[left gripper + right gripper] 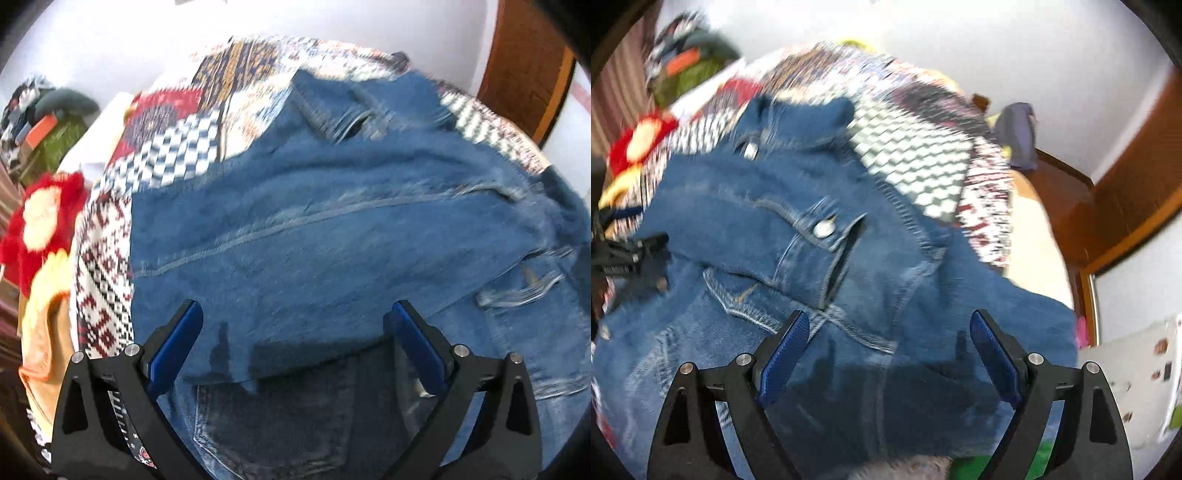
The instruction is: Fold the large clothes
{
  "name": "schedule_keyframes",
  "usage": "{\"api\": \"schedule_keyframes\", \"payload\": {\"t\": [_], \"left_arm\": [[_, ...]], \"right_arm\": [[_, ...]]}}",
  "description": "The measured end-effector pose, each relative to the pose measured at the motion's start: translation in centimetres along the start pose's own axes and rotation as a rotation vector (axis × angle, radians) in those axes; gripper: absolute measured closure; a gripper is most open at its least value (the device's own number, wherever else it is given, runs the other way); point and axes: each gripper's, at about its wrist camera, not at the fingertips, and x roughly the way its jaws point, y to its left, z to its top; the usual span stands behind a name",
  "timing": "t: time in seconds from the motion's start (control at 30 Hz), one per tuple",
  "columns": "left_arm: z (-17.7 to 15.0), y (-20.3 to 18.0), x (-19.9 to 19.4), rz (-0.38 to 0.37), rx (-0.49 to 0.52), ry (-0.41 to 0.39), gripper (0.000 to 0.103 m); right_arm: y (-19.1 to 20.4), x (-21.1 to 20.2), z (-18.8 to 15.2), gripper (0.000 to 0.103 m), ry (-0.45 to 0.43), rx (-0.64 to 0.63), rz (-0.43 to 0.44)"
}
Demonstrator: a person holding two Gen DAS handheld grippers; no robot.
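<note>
Currently the denim jacket [332, 229] lies spread over a patchwork quilt [177, 122] on the bed, its blue panels partly doubled: in the left wrist view one layer ends in a straight lower edge over a darker layer below. Chest pocket and metal button [823, 229] face up in the right wrist view, collar toward the far side. Probably mid-fold, the garment laid flat so the next section can be taken.

Left gripper [295, 332]: jaws spread wide, nothing between the pads, hanging over the folded edge.
Right gripper [890, 339]: jaws likewise spread, empty, above the pocket seam; both frames blurred, so contact with the cloth cannot be told.

A red and yellow plush toy [40, 221] and other piled clothes [48, 122] sit at the quilt's left side, apart from the jacket. Wooden bed frame [1071, 199] beyond.
</note>
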Motion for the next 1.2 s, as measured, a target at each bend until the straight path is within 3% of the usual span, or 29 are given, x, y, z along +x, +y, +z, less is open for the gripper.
{"api": "schedule_keyframes", "payload": {"t": [0.2, 0.4, 0.47, 0.7, 0.9, 1.2], "left_arm": [[3.0, -3.7, -3.1, -0.003, 0.056, -0.082, 0.0], [5.6, -8.0, -4.2, -0.113, 0.075, -0.111, 0.0], [6.4, -9.7, -4.0, -0.143, 0.093, -0.102, 0.0], [7.1, -14.4, -1.7, -0.183, 0.173, -0.046, 0.0], [6.7, -16.3, 2.2, -0.185, 0.206, 0.046, 0.0], [5.5, -15.8, 4.5, -0.235, 0.127, 0.108, 0.0]], "right_arm": [[-4.8, -4.3, -0.2, 0.015, -0.098, 0.092, -0.039], [-9.4, -7.1, -2.2, 0.015, -0.162, 0.18, -0.071], [-11.0, -7.0, -3.4, 0.015, -0.153, 0.243, -0.043], [-16.0, -2.3, -9.6, 0.015, 0.015, 0.485, 0.098], [-19.5, 0.4, -14.3, 0.015, 0.056, 0.75, 0.244], [-23.3, 3.6, -14.5, 0.013, 0.062, 0.953, 0.371]]}}
